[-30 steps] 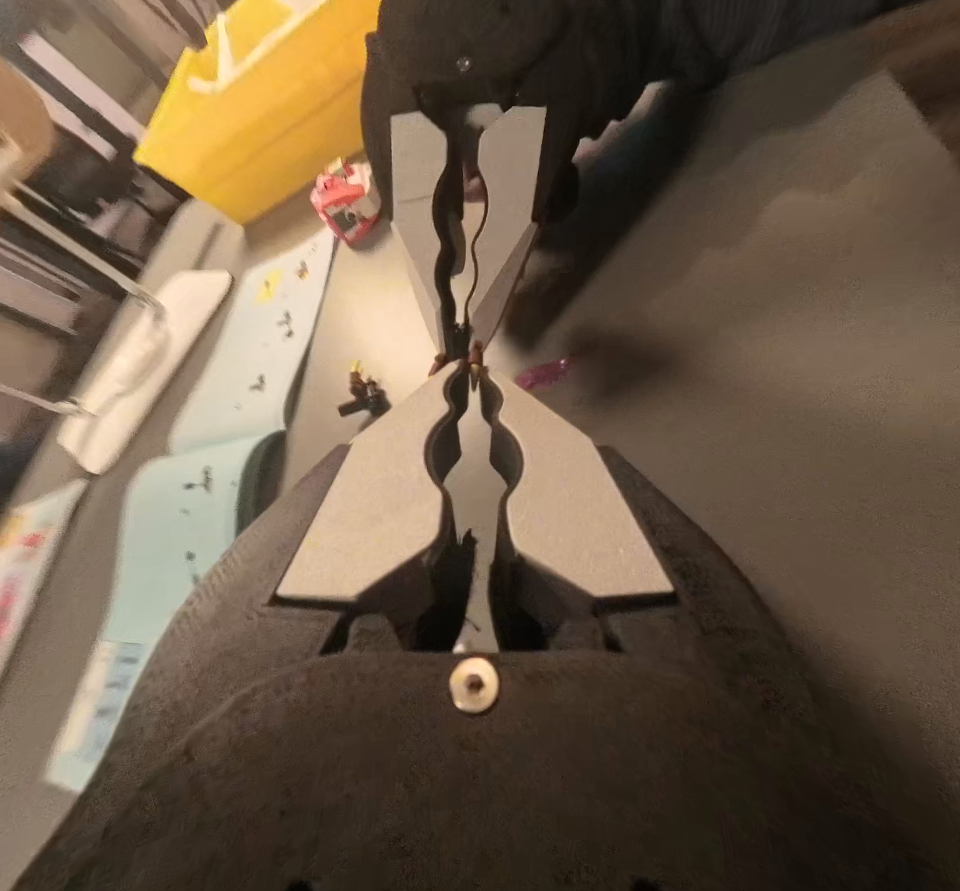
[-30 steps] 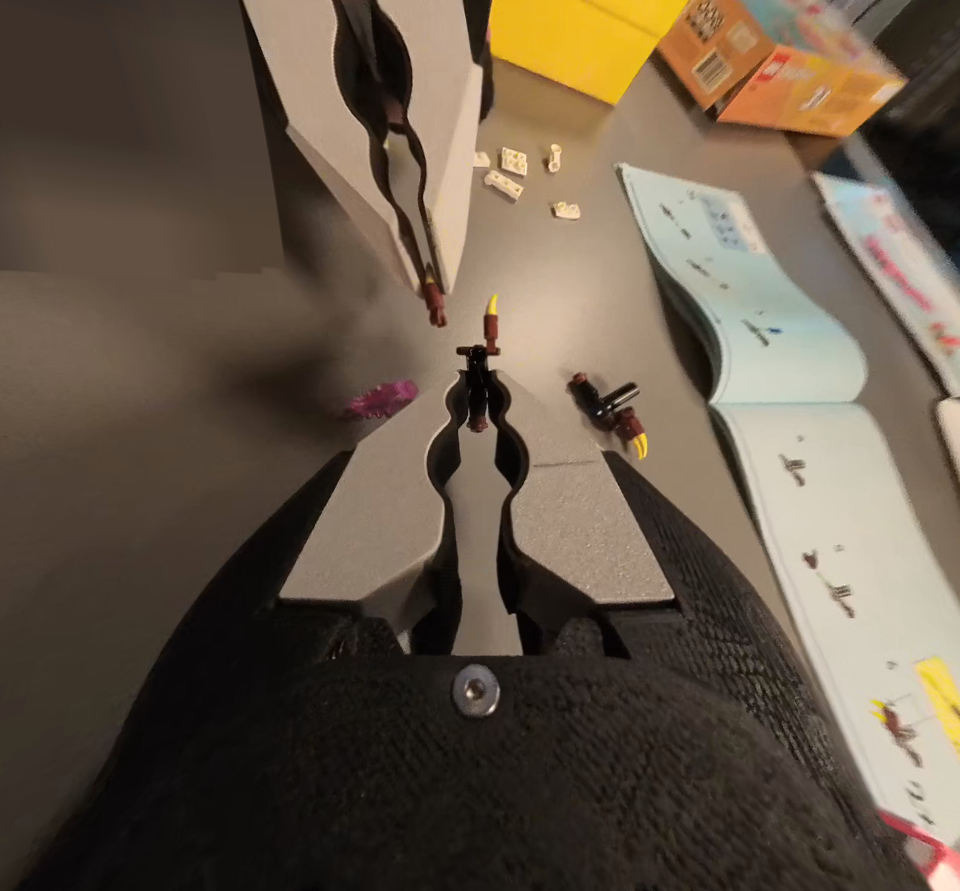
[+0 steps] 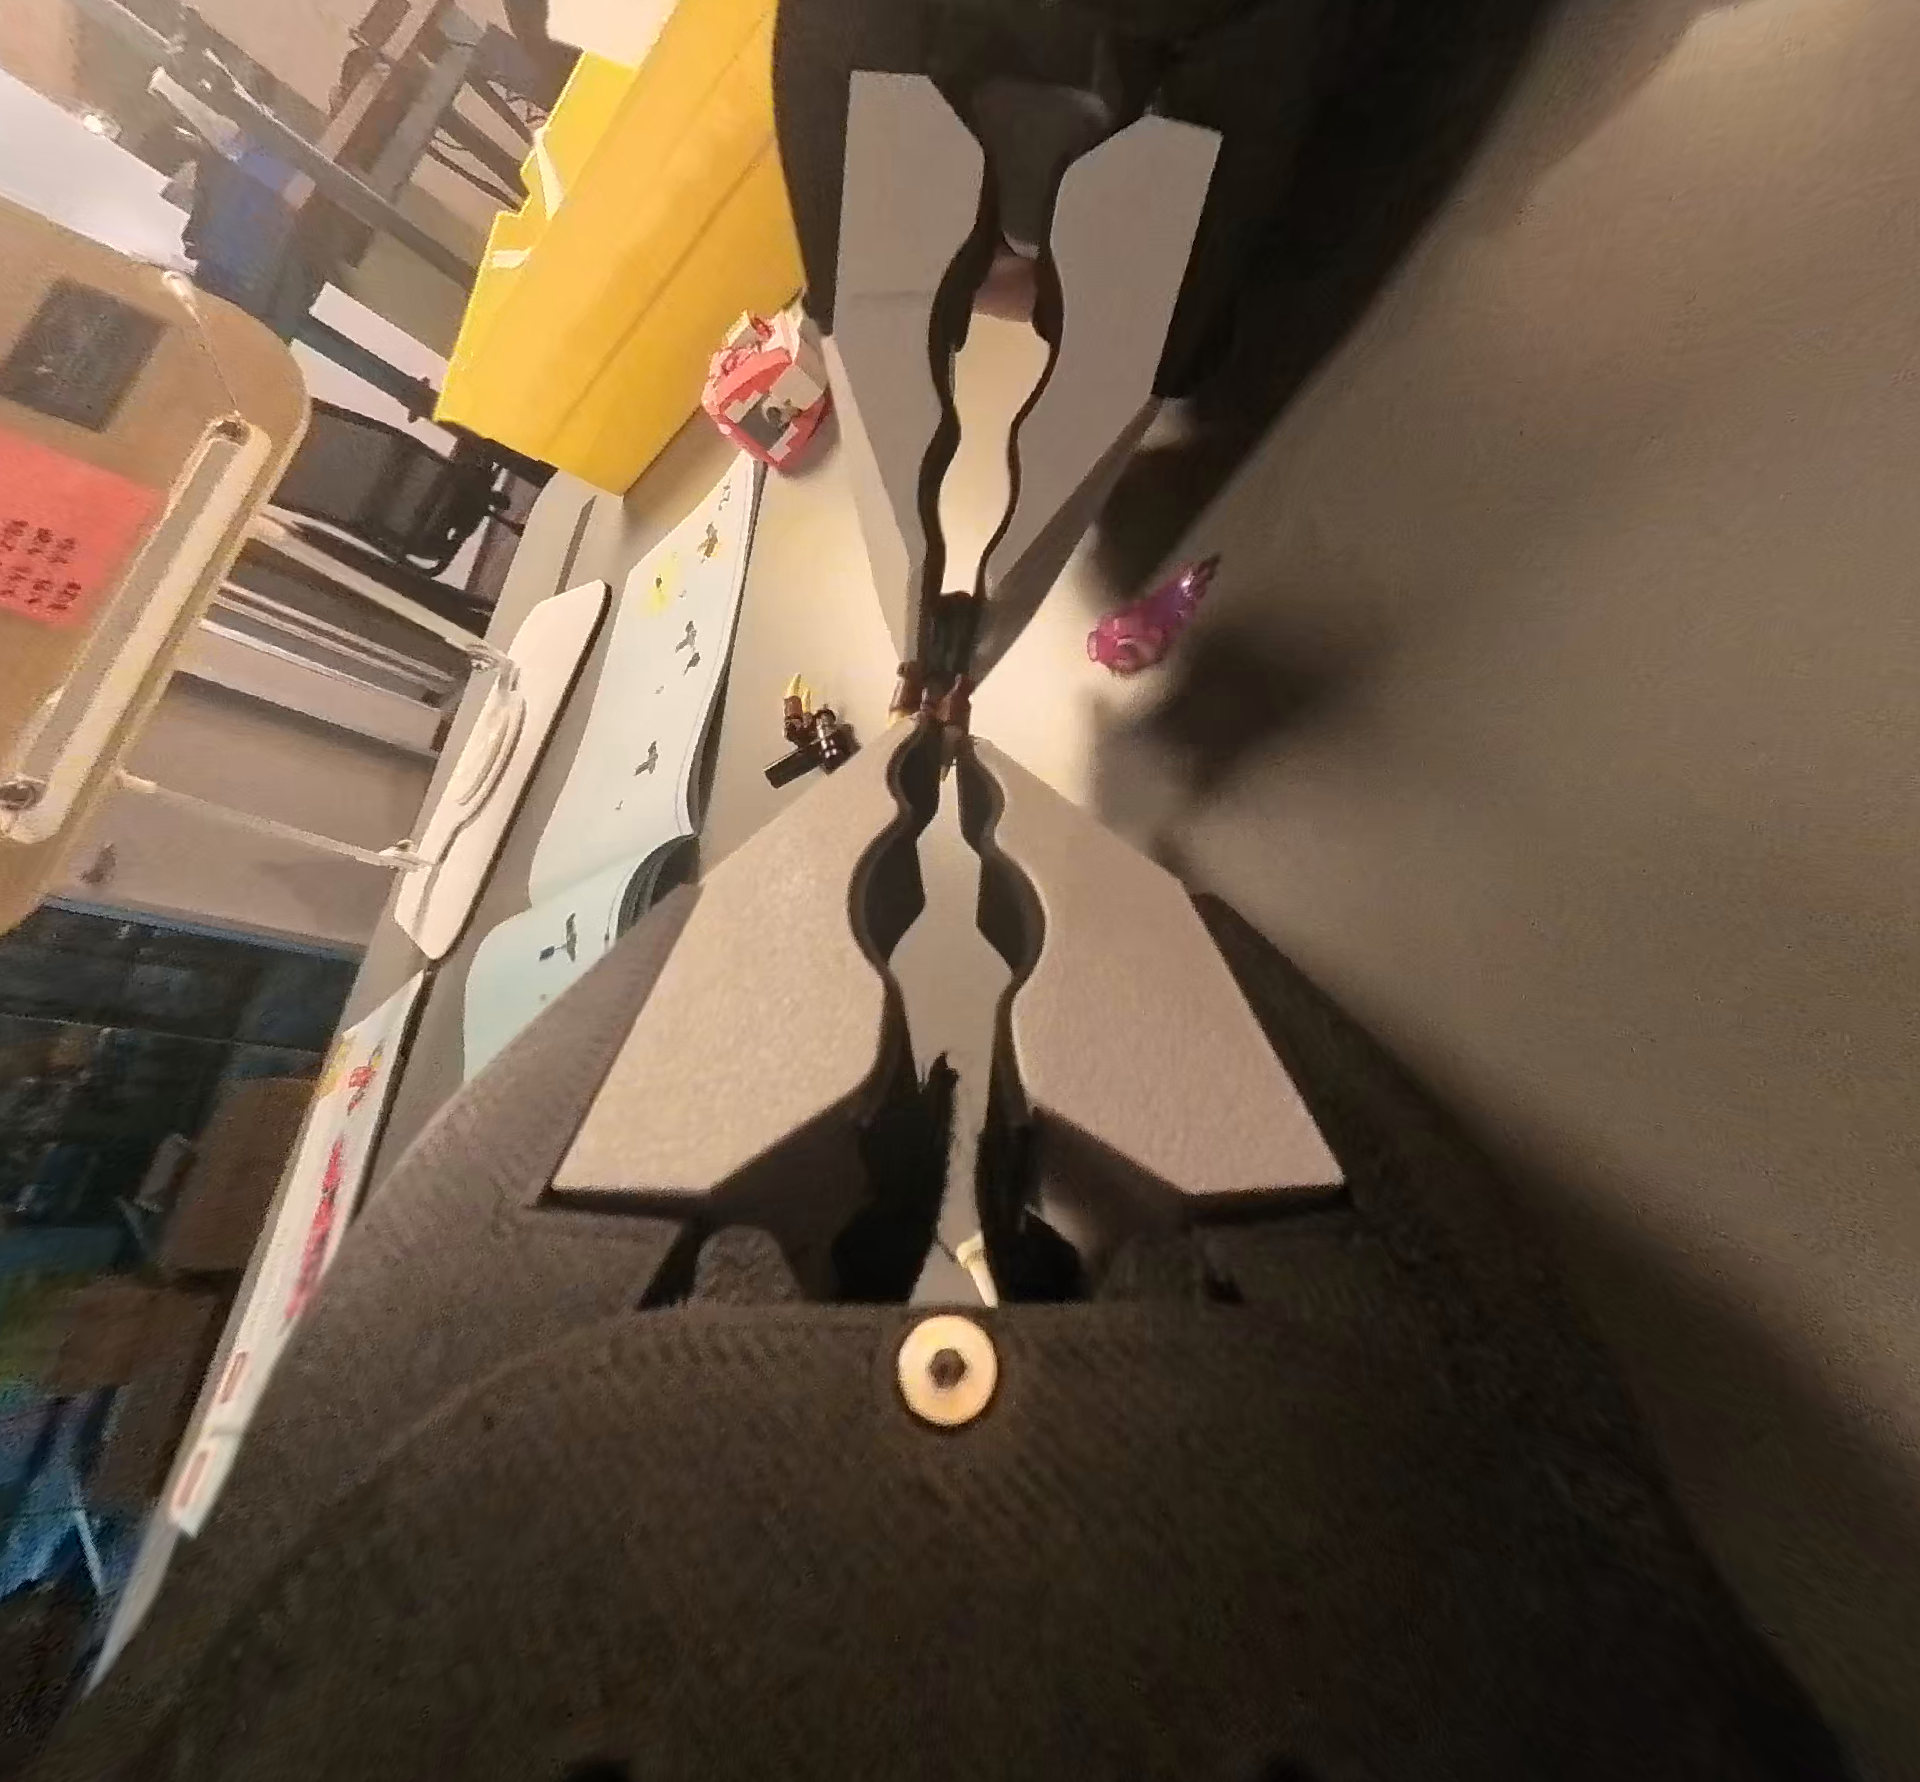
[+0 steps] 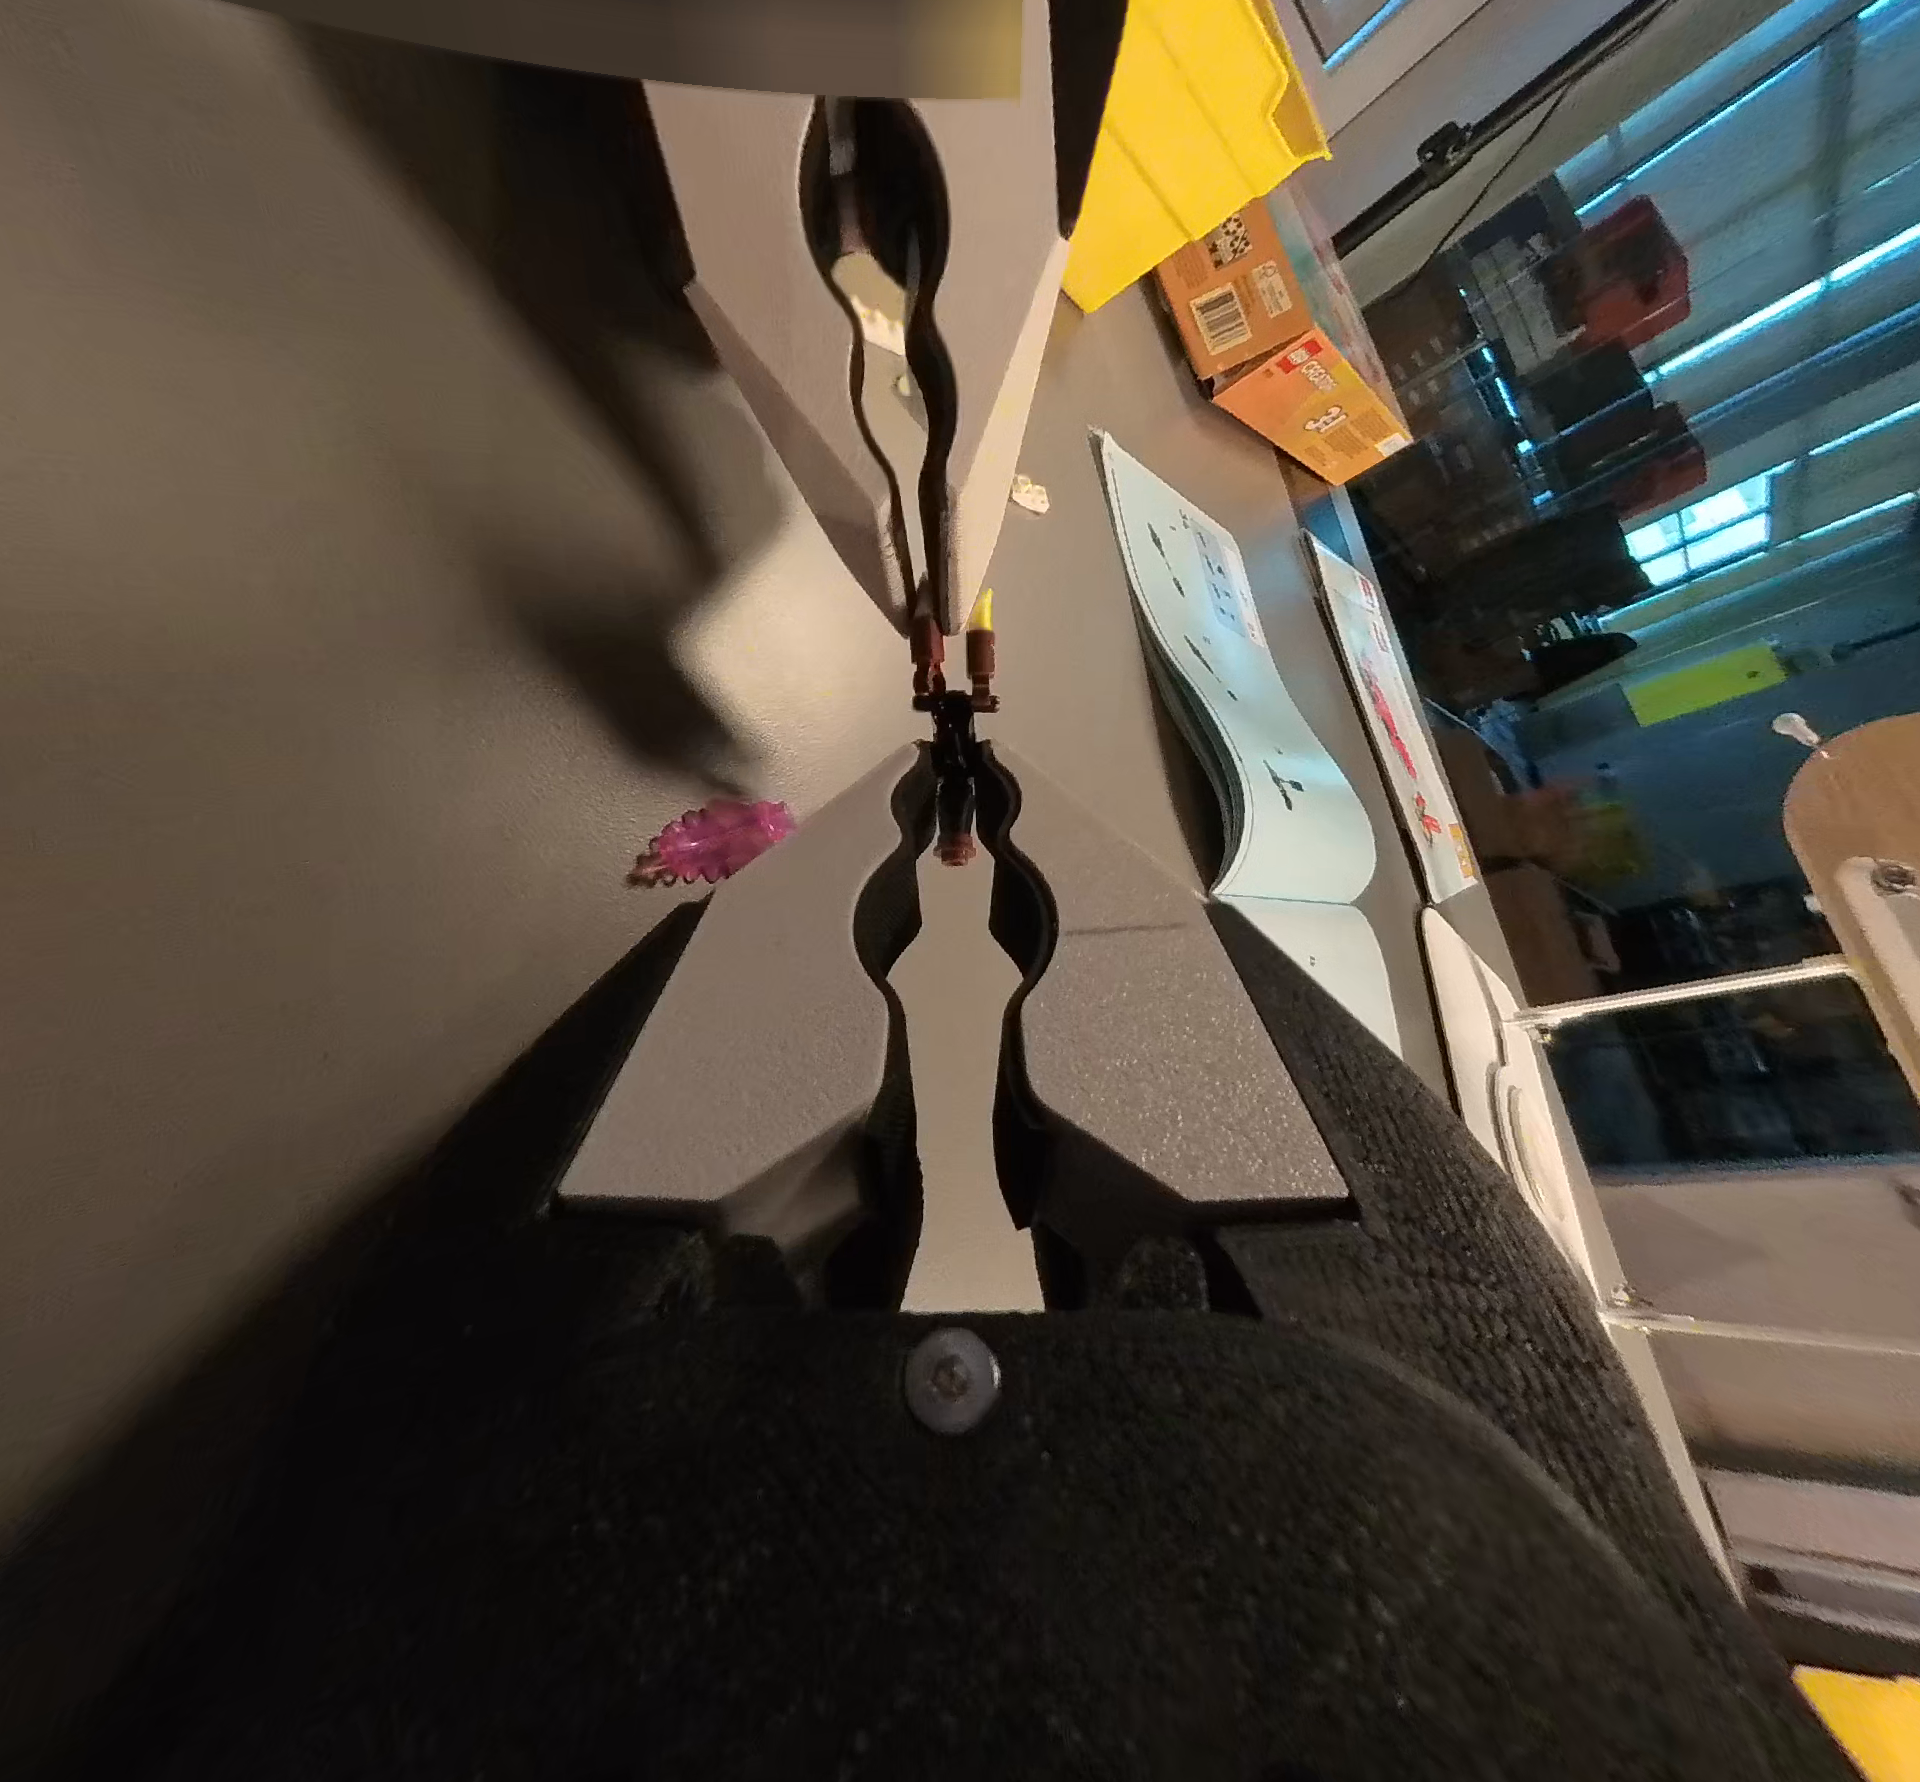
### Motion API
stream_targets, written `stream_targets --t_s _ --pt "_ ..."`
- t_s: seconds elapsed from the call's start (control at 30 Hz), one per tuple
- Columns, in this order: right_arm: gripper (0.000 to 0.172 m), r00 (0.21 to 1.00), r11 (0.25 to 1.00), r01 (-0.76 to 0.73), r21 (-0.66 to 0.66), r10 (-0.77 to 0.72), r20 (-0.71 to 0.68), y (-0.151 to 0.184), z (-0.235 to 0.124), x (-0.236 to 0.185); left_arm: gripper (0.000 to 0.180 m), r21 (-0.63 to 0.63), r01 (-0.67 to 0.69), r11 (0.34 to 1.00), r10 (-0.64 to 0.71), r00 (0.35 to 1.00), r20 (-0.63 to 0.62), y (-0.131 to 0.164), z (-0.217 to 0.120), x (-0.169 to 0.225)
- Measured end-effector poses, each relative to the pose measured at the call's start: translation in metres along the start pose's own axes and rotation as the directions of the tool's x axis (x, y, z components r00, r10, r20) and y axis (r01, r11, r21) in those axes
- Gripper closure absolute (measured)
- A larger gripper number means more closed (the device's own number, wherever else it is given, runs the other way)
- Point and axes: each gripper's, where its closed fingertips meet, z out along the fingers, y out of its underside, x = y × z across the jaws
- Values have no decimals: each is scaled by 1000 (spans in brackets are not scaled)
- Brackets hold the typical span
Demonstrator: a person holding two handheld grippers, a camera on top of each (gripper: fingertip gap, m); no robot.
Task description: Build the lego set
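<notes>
CHANGE: Both tongs have closed in on each other since a second ago; in the right wrist view the brown peg at the left tongs' tip, then apart from the black assembly, now meets its left arm. Both cameras have rolled, tilting the table.
LEFT TONGS [image 3: 940, 745]: clenched on a thin reddish-brown peg [image 4: 928, 649], tips nearly together, pointing at the opposite tongs.
RIGHT TONGS [image 4: 954, 764]: clenched on a small black toy-brick assembly [image 4: 951, 745] with a brown crossbar; its yellow-tipped brown arm [image 4: 982, 636] rises just beside the left tongs' tip.
JOINT: peg and assembly sit between the two tips, raised above the grey table [image 4: 312, 693].
LEFT OF RIGHT TONGS: translucent pink leaf piece [image 4: 717, 839] lies near its left finger edge; bare table beyond.
RIGHT OF RIGHT TONGS: open instruction booklet [image 4: 1288, 797], its curled page edge close to the finger; orange box [image 4: 1288, 361] farther off.
BEHIND LEFT TONGS: yellow bin [image 4: 1174, 122] stands well apart.
LEFT OF LEFT TONGS: black-and-brown clawed sub-assembly [image 3: 810, 735] lies near the tip.
</notes>
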Motion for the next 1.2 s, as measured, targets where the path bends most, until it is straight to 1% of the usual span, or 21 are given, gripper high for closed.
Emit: stream_targets --t_s 0.23,0.37,0.47,0.6,0.73,0.9,1.2 --pt "167 1000 1000 -2 6 3 -19 -2 0 2 179 16 68 998 -67 997 -23 -1 -1 -2" --pt "167 998 999 34 -6 -35 -43 -2 -1 3 179 6 113 994 -113 993 -39 -1 -1 -2" --pt "167 998 1000 30 -2 -30 -52 -4 -1 5 179 0 156 988 -156 986 -54 -1 0 -3" --pt "167 998 1000 20 -13 -20 -54 -3 0 5 179 -2 170 985 -170 984 -57 -1 0 -3" --pt "167 999 1000 5 -14 -6 -47 -4 0 4 179 1 155 988 -154 987 -48 -2 -1 -3" --pt "168 998 998 10 -54 -13 -54 -1 3 3 179 -32 120 992 -121 992 -24 2 2 -3" --pt "168 988 971 73 -228 -101 -113 12 12 4 179 -156 40 987 -34 999 41 14 9 -4"
